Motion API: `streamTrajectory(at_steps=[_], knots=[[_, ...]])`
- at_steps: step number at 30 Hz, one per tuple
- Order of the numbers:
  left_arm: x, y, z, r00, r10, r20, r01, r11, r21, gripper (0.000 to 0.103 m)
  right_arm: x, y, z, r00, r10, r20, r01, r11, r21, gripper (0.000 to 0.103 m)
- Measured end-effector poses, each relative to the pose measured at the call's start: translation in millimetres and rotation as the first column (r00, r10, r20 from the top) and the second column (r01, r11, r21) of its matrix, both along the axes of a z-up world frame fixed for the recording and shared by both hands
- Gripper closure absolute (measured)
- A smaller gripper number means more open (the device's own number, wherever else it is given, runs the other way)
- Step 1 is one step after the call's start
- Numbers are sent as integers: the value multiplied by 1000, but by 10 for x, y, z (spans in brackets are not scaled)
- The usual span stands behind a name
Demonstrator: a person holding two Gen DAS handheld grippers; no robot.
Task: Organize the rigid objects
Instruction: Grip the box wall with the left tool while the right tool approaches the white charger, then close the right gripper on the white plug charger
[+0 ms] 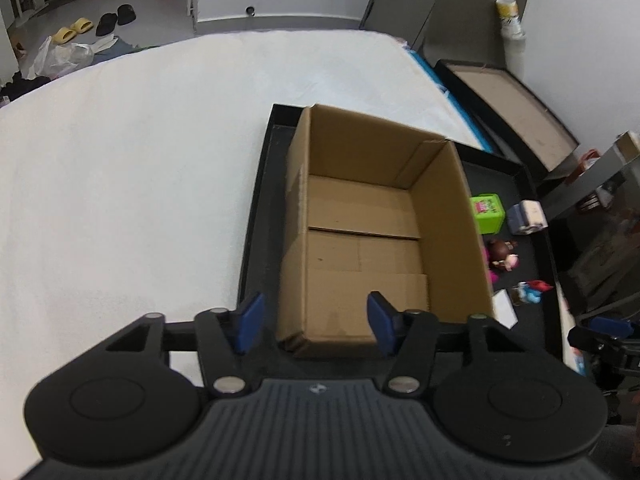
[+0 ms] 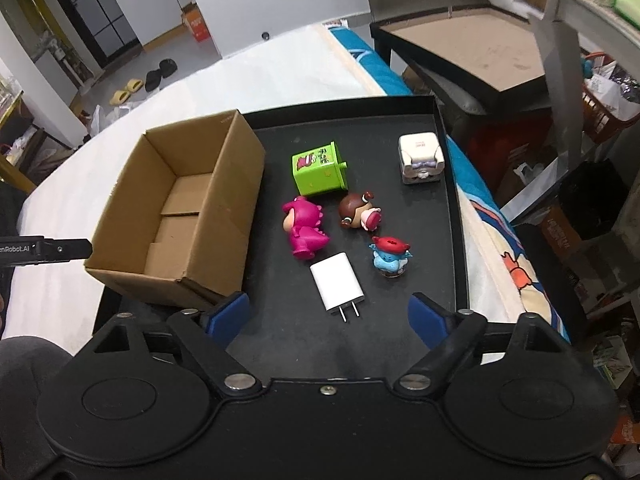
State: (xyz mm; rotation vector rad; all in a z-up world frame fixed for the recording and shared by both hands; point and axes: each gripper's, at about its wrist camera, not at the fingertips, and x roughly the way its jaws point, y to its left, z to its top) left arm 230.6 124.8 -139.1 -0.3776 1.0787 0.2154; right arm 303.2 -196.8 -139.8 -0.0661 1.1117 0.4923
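Observation:
An empty cardboard box stands open on the left part of a black tray. Beside it on the tray lie a green cube toy, a pink dinosaur figure, a brown-haired doll, a blue figure with a red hat, a white charger plug and a white-grey boxy toy. My left gripper hangs open over the box's near edge, nothing between its fingers. My right gripper is open just above the charger's prongs.
The tray rests on a white mattress. A second black tray leans at the back right. Shelving and a basket crowd the right side. Slippers and a plastic bag lie on the floor beyond the mattress.

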Motion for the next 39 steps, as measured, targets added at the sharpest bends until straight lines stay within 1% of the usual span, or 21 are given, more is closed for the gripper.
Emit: streamTrajectory(at_steps=[5,8,10,14,16,19,21,24,27,32,34,35,36,37,39], knots=[[107,27,-130,999,-17,-50,19,999,26,52,133,89,-138,999,17,-34,-18,1000,-24,21],[142,56,-203,998,-23,-58,24,1000,11,53,193,159,-209,998,34,-45,-36,999,-39,23],[167,61,-237,998,-27,-63,28,1000,7,61,227,217,-263,998,45,-47,-48,997,-63,24],[190,66,-316,996,-35,-81,35,999,4,70,287,335,-373,997,57,-56,-62,993,-96,24],[186,60,-345,996,-47,-82,48,999,5,79,309,384,-440,996,62,-61,-68,991,-116,24],[168,80,-386,995,-60,-83,61,998,1,87,341,436,-546,995,61,-75,-70,988,-136,25],[164,83,-395,994,-72,-80,73,997,9,89,347,460,-610,994,61,-86,-73,987,-142,27],[159,62,-394,993,-98,-71,100,995,15,89,371,484,-714,994,55,-91,-70,982,-173,27],[128,42,-378,992,-109,-69,111,994,24,89,385,492,-783,995,52,-87,-67,982,-178,29],[87,27,-347,990,-117,-72,119,992,27,89,359,512,-898,994,67,-87,-84,974,-212,41],[66,34,-337,990,-121,-75,124,992,29,89,344,506,-955,993,65,-98,-86,972,-221,54],[47,35,-342,990,-123,-73,125,992,29,89,335,509,-977,993,63,-99,-84,971,-226,57],[26,35,-350,990,-124,-70,126,992,27,89,317,504,-969,994,68,-83,-85,968,-236,63],[6,37,-355,990,-124,-66,126,992,26,89,308,504,-959,994,74,-78,-90,967,-237,63],[-40,39,-365,991,-123,-51,124,992,28,89,303,469,-936,993,63,-98,-83,974,-209,64]])
